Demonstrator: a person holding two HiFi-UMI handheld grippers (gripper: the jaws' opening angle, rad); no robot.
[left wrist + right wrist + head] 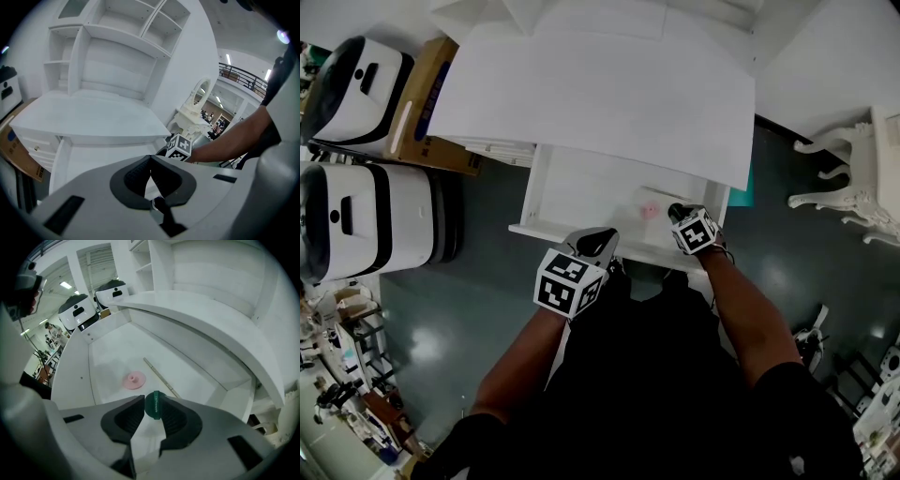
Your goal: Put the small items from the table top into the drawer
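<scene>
Green disc (153, 406) is sitting clamped edge-on in the right gripper (151, 409); pink disc (134, 379) is lying ahead in the drawer (110, 352); left gripper (150, 160), jaws together, is holding nothing.

We see a cardboard box (422, 108) at left beside two white-and-black machines (370, 220), and ornate white furniture legs (844, 187) at right.

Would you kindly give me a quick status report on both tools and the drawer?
Left tool shut, empty. Right tool shut on green disc, over open drawer. Pink disc lies inside. Nothing blocking.
</scene>
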